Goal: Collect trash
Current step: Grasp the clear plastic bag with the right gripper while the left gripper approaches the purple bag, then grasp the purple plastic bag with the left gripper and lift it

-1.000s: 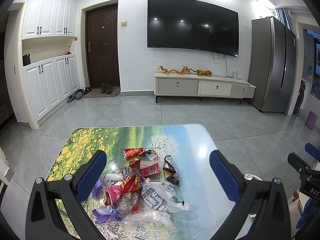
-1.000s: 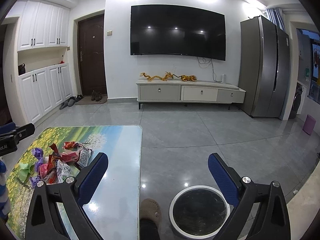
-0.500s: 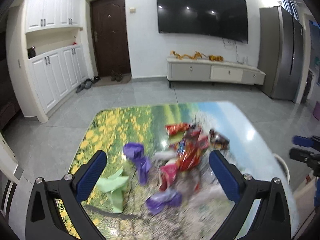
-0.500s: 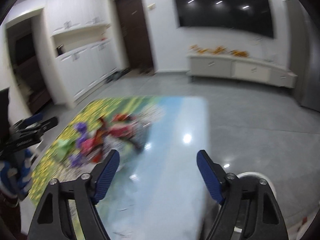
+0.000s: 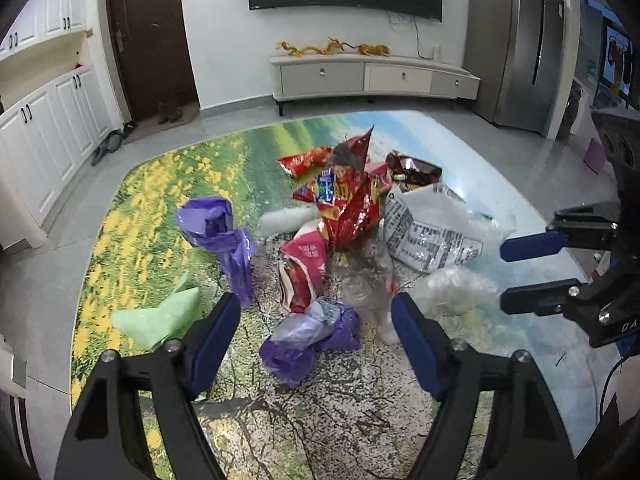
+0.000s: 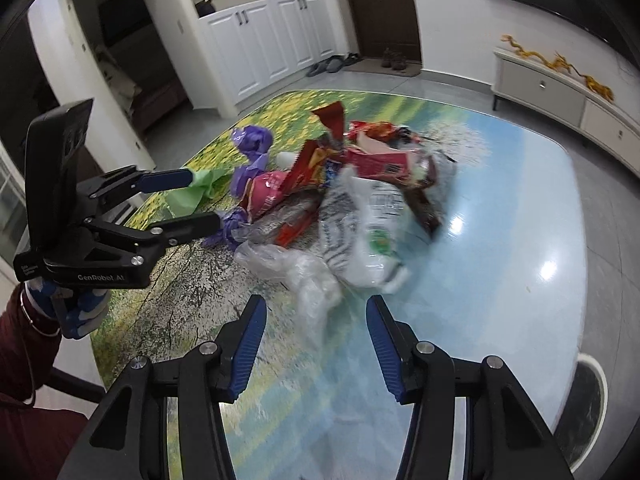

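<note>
A heap of trash lies on the landscape-printed table (image 5: 160,184): red snack wrappers (image 5: 348,208), a white printed bag (image 5: 432,232), purple bags (image 5: 216,224) and a green bag (image 5: 160,316). My left gripper (image 5: 318,312) hangs low over the near side of the heap, jaws closing. A crumpled purple and clear bag (image 5: 312,336) lies between its fingers, untouched by the pads. My right gripper (image 6: 316,316) comes in from the right, jaws closing. The tail of a clear plastic bag (image 6: 304,276) sits loose between its fingers. Each gripper shows in the other's view: the right gripper (image 5: 503,275), the left gripper (image 6: 206,199).
A round white-rimmed bin (image 6: 592,400) stands on the floor past the table's right corner. A hand and dark red sleeve (image 6: 24,340) hold the left gripper. White cupboards (image 6: 260,44), a TV cabinet (image 5: 372,76) and a fridge (image 5: 520,40) line the walls.
Both grippers have dropped toward the table. The right one swung left from over the floor bin to the heap. Both pairs of jaws have narrowed.
</note>
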Tool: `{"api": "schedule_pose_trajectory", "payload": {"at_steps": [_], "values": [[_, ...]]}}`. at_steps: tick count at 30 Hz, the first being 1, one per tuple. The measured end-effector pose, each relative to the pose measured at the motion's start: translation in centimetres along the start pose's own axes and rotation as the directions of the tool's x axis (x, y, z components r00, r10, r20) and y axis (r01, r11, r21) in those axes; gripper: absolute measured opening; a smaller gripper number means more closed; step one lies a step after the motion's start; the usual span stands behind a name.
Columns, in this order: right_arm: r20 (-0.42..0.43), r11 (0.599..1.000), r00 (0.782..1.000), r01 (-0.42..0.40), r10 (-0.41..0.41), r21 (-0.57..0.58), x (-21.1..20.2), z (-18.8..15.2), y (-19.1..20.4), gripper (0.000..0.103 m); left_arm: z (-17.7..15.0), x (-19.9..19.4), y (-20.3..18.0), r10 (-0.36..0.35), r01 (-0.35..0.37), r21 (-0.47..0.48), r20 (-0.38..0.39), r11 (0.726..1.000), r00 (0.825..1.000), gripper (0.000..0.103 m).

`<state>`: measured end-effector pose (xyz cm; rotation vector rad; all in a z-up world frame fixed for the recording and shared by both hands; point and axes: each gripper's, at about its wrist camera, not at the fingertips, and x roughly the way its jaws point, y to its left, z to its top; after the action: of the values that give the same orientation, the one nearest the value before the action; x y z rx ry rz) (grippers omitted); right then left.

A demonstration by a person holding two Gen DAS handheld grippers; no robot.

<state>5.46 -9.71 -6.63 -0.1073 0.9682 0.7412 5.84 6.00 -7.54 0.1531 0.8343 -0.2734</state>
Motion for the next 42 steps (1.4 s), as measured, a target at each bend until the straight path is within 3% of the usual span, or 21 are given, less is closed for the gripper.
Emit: {"api": "schedule_pose_trajectory", "payload": {"at_steps": [8, 11, 13, 19, 33, 42], "values": [[-0.040, 0.997, 0.999, -0.020, 0.017, -0.074, 2.6, 0.9, 0.8, 0.045, -0.6, 2.1, 0.7, -0.017, 0.017, 0.002, -0.055, 1.000, 0.998, 0.075], [-0.054, 0.996, 0.999, -0.013, 0.009, -0.092, 3.4, 1.2, 0.6, 0.043, -0.8, 2.6, 0.7, -0.024, 0.024, 0.003, -0.076, 1.000, 0.997, 0.067], [-0.060, 0.995, 0.998, -0.013, 0.007, -0.095, 3.8, 1.1, 0.4, 0.034, -1.0, 2.7, 0.7, -0.032, 0.032, -0.001, -0.085, 0.999, 0.996, 0.053], [-0.050, 0.995, 0.999, -0.015, 0.010, -0.104, 3.4, 0.6, 0.4, 0.020, -1.5, 2.3, 0.0, -0.014, 0.013, -0.004, -0.085, 1.000, 0.996, 0.049], [0.084, 0.998, 0.995, -0.044, 0.047, -0.036, -2.8, -2.1, 0.2, 0.017, -2.6, -2.2, -1.9, 0.009, -0.011, -0.060, -0.034, 0.998, 0.999, 0.043], [0.193, 0.998, 0.981, 0.000, -0.013, 0.066, -8.1, -4.5, -2.4, 0.017, -2.3, -5.0, -2.2, 0.030, -0.030, -0.082, -0.010, 0.996, 1.000, 0.043]]}}
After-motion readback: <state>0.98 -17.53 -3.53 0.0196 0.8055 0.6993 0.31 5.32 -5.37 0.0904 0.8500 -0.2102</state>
